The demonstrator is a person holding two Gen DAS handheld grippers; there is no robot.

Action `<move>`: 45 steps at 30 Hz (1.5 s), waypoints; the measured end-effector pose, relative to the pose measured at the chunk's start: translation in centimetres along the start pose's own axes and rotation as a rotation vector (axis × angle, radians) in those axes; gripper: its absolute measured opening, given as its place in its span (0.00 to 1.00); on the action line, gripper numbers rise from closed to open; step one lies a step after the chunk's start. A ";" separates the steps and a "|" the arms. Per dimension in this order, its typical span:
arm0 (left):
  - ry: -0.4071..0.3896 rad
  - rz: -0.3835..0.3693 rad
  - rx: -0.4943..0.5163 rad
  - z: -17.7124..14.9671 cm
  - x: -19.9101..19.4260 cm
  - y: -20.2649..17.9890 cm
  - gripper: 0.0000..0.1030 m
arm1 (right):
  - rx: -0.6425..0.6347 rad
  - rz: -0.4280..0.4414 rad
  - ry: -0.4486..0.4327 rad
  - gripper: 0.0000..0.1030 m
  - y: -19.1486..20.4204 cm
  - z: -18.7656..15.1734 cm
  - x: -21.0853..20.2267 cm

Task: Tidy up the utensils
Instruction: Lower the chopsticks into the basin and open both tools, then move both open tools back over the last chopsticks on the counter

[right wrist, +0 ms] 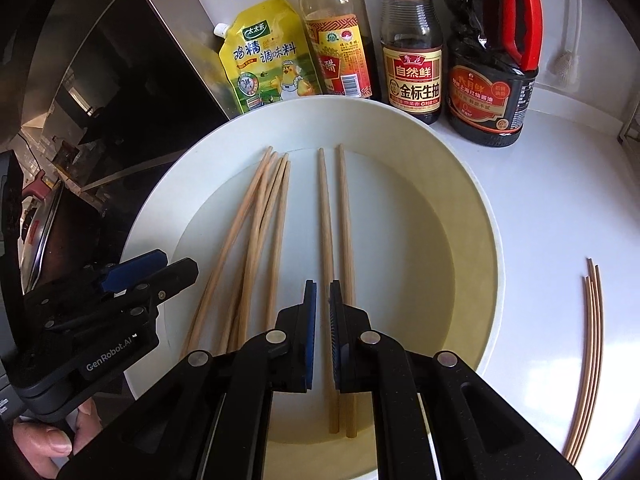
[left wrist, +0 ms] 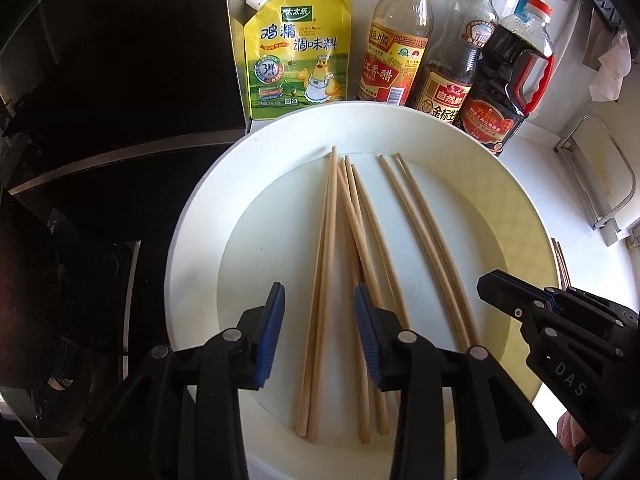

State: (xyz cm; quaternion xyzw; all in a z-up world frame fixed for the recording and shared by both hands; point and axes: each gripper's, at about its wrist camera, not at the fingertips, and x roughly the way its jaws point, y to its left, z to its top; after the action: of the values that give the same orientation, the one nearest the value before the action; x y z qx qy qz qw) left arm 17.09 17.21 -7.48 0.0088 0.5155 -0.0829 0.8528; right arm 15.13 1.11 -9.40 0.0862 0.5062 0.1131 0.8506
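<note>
Several wooden chopsticks [left wrist: 352,240] lie in a large white plate [left wrist: 192,224], a bundle on the left and a pair [right wrist: 336,220] on the right. My left gripper [left wrist: 319,304] is open above the left bundle, its jaws straddling two sticks. My right gripper [right wrist: 323,300] hovers over the pair with its jaws nearly closed, a narrow gap above one chopstick, nothing clearly gripped. It also shows in the left wrist view [left wrist: 496,284] at the plate's right rim. The plate [right wrist: 472,208] fills the right wrist view. More chopsticks [right wrist: 588,352] lie on the counter to its right.
Behind the plate stand a yellow seasoning pouch [left wrist: 298,50], a vinegar bottle [left wrist: 394,44], a soy sauce bottle [left wrist: 456,64] and a dark jug with red handle [left wrist: 508,80]. A black stove surface [left wrist: 100,80] lies left. A metal rack [left wrist: 604,184] is at right.
</note>
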 end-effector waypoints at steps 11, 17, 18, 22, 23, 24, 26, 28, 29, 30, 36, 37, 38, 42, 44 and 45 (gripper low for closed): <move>-0.023 -0.008 0.032 -0.7 -2.5 -1.0 0.38 | 0.036 -0.012 -0.077 0.07 -1.1 -1.6 -3.9; -0.029 -0.025 0.054 -1.0 -3.8 -2.7 0.38 | 0.084 -0.034 -0.124 0.08 -3.2 -3.0 -6.8; -0.032 -0.028 0.058 -1.0 -4.0 -3.1 0.38 | 0.090 -0.039 -0.131 0.08 -3.6 -3.2 -7.3; -0.052 -0.046 0.076 -1.1 -5.2 -4.8 0.39 | 0.106 -0.063 -0.157 0.09 -5.0 -4.2 -9.2; -0.054 -0.051 0.079 -1.1 -5.4 -5.3 0.40 | 0.112 -0.067 -0.163 0.09 -5.4 -4.4 -9.6; -0.056 -0.057 0.082 -1.1 -5.6 -5.9 0.40 | 0.118 -0.072 -0.169 0.09 -5.9 -4.8 -10.2; -0.059 -0.069 0.090 -1.1 -5.9 -7.0 0.40 | 0.131 -0.082 -0.180 0.09 -6.8 -5.3 -11.2; -0.064 -0.079 0.100 -1.2 -6.4 -8.2 0.40 | 0.143 -0.091 -0.190 0.09 -7.7 -5.9 -12.1; -0.068 -0.083 0.106 -1.2 -6.6 -8.8 0.40 | 0.148 -0.096 -0.195 0.09 -8.2 -6.2 -12.6; -0.071 -0.087 0.112 -1.3 -6.8 -9.5 0.40 | 0.152 -0.100 -0.199 0.09 -8.7 -6.4 -13.0; -0.080 -0.107 0.143 -2.2 -7.6 -13.3 0.40 | 0.172 -0.114 -0.216 0.09 -11.4 -7.8 -15.0; -0.081 -0.108 0.148 -2.3 -7.7 -13.8 0.40 | 0.174 -0.115 -0.217 0.09 -11.8 -8.1 -15.4; -0.082 -0.109 0.153 -2.4 -7.8 -14.4 0.40 | 0.175 -0.118 -0.218 0.09 -12.3 -8.3 -15.6; -0.079 -0.115 0.161 -2.8 -7.9 -16.5 0.40 | 0.186 -0.125 -0.213 0.09 -14.2 -8.9 -16.2; -0.076 -0.119 0.163 -3.0 -7.9 -17.5 0.40 | 0.189 -0.128 -0.207 0.09 -15.2 -9.2 -16.4; -0.074 -0.120 0.163 -3.2 -7.8 -17.9 0.40 | 0.190 -0.129 -0.203 0.09 -15.7 -9.3 -16.5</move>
State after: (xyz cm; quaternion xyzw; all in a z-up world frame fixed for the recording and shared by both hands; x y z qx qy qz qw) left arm 8.07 0.88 -0.81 0.0439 0.4748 -0.1758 0.8612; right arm 0.94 -18.25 -3.98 0.1444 0.4304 0.0005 0.8910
